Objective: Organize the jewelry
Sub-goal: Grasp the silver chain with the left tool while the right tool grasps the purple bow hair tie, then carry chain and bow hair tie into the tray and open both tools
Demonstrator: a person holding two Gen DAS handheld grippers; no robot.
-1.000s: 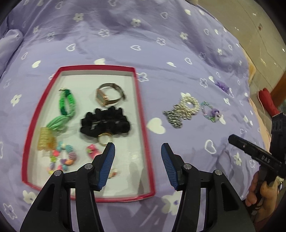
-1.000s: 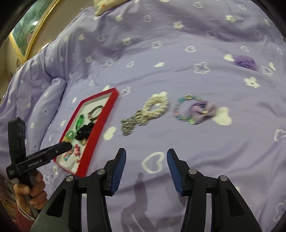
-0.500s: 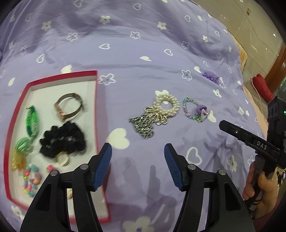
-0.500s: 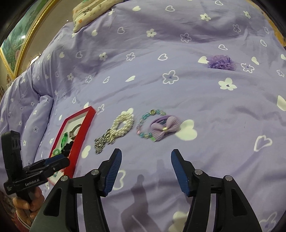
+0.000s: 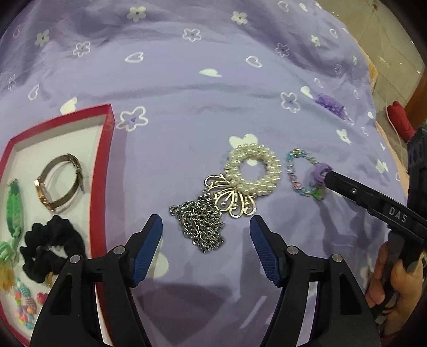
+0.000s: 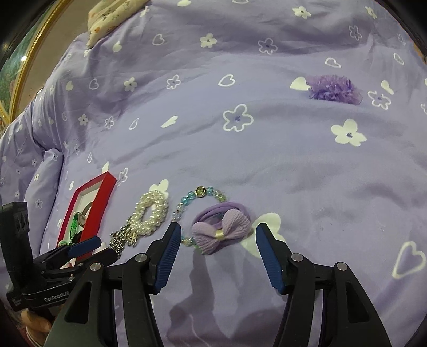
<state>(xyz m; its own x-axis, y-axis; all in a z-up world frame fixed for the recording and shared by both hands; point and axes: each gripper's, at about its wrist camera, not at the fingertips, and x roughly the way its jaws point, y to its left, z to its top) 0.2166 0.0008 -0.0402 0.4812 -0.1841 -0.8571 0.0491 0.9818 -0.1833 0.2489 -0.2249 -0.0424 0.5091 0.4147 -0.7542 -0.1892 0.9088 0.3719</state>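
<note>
On the purple bedspread lies a silver chain joined to a gold butterfly ornament and a pearl ring. My left gripper hovers over the chain, its jaws opening, the chain between the tips and untouched. Right of the pearls lies a beaded bracelet with a lilac bow. My right gripper stands open around the bow without pressing it. The red tray at the left holds a watch, a black scrunchie, a green braid and coloured beads.
A purple frilly hair piece lies farther back on the right. A patterned pillow and a gold picture frame are beyond the bed's far left. The bed's right edge drops to a tiled floor with a red object.
My left gripper moved right, from over the tray to the chain, and its jaws widened. My right gripper came closer to the bow bracelet and also spread wider.
</note>
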